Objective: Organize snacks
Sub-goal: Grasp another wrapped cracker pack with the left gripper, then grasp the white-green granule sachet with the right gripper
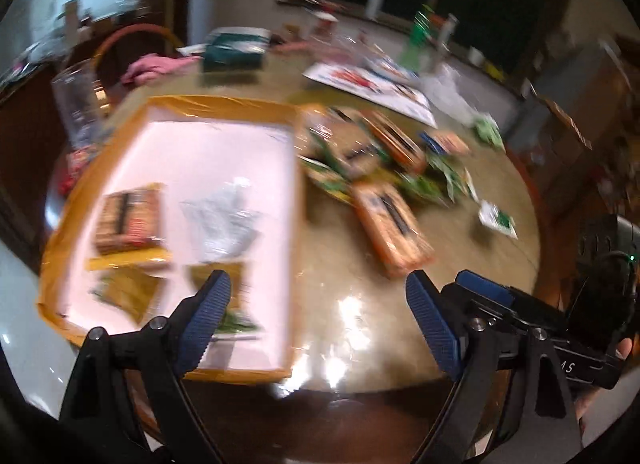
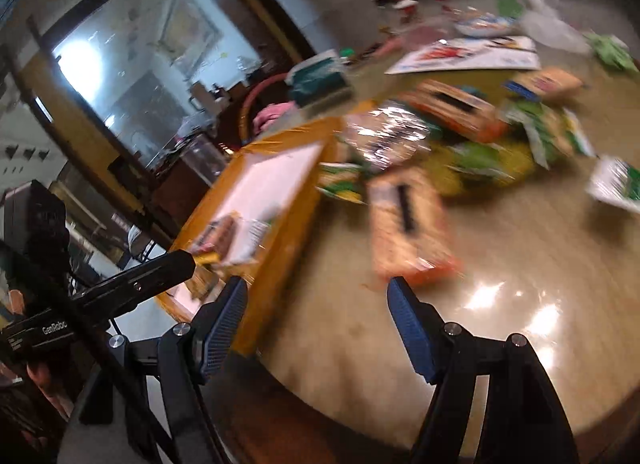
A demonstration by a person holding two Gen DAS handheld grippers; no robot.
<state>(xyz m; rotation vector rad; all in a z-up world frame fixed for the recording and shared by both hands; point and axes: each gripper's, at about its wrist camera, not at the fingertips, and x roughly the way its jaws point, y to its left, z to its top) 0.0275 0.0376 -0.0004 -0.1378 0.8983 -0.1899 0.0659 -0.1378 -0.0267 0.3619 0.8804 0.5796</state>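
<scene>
My left gripper (image 1: 318, 296) and right gripper (image 2: 316, 304): jaws wide, nothing held. Snack pile (image 1: 384, 160) lies just beside box (image 1: 298, 232), few packets already inside. Risk: orange packet (image 2: 408, 224) nearest, slippery wrapper, can slide on glossy table (image 2: 520, 264); finger may hit box wall.

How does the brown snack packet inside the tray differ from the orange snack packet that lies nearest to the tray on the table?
The brown snack packet lies inside the tray, near other wrappers; the orange snack packet lies outside it on the bare table. The brown one looks shorter and darker; the orange one is longer and brighter. Both lie flat, carry a dark stripe, and neither tool holds them.
</scene>
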